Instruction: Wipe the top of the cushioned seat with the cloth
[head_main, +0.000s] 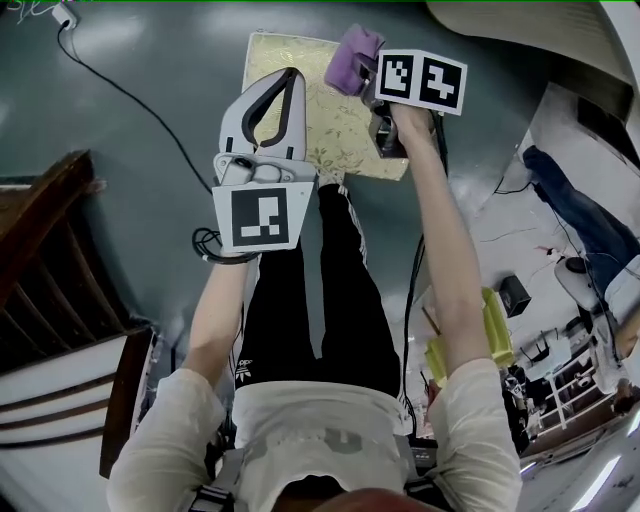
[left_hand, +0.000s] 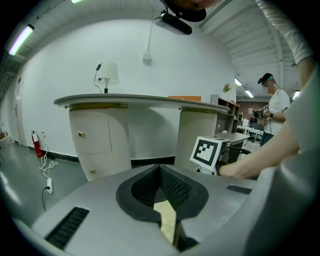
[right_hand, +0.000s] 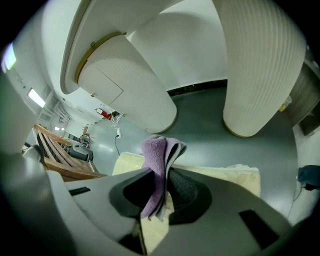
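The cushioned seat (head_main: 325, 115) is a pale yellow patterned pad on the grey floor, in front of the person's legs. My right gripper (head_main: 375, 85) is over its far right part, shut on a folded purple cloth (head_main: 355, 58). In the right gripper view the cloth (right_hand: 157, 160) sticks up from between the jaws, with the seat (right_hand: 235, 177) below it. Over the seat's left part is my left gripper (head_main: 288, 82), its fingers meeting at the tips and holding nothing. In the left gripper view a sliver of the seat (left_hand: 167, 220) shows below the left gripper (left_hand: 162, 200).
Dark wooden furniture (head_main: 50, 270) stands at the left, and a black cable (head_main: 120, 90) runs across the floor. A curved white counter (left_hand: 135, 102) on round pillars (right_hand: 260, 65) stands beyond the seat. Cluttered gear (head_main: 570, 380) fills the right side. Another person (left_hand: 272, 105) stands far off.
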